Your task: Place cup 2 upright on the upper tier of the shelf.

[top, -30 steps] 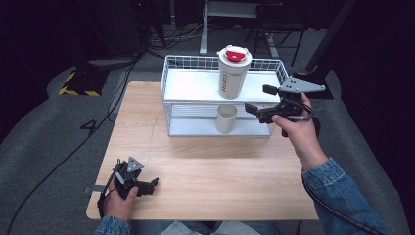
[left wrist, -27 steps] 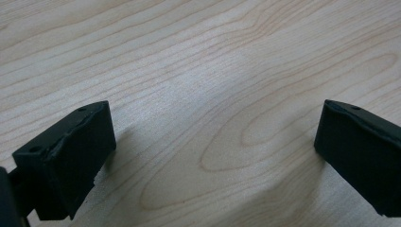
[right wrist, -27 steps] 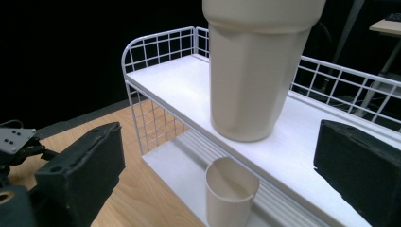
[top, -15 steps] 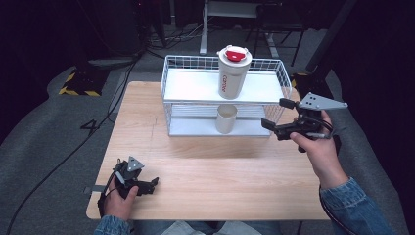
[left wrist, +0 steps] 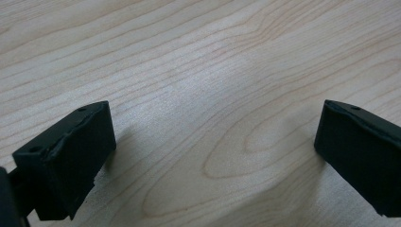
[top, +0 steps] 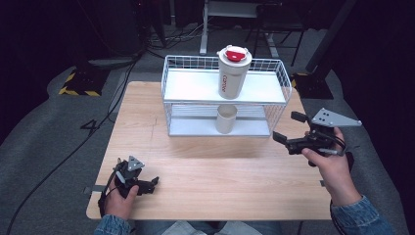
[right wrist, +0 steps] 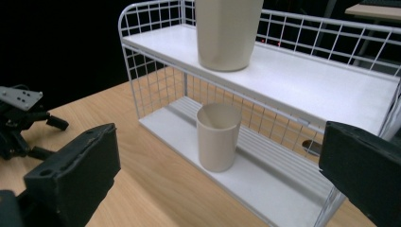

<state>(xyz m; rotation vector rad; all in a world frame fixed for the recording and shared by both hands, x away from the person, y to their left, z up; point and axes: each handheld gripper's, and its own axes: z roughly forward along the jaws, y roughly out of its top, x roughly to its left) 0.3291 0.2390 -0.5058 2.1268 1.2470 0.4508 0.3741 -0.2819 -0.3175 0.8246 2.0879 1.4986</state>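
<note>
Your left gripper (top: 147,185) rests low on the near left corner of the wooden table (top: 147,127), its jaws wide apart over bare wood grain. Your right gripper (top: 288,131) hangs above the table's right edge, pointing toward the rack, jaws also spread wide with nothing between them. Beyond them a white wire rack (top: 279,73) with two shelves stands at the far middle of the table. On its lower shelf a plain cream cup (right wrist: 218,136) stands upright, mouth open to the top, unmarked as far as you can see. On the upper shelf, just above it, stands a taller cream tumbler (top: 233,73) with a red lid; vertical red lettering runs down its side, too small to read.
</note>
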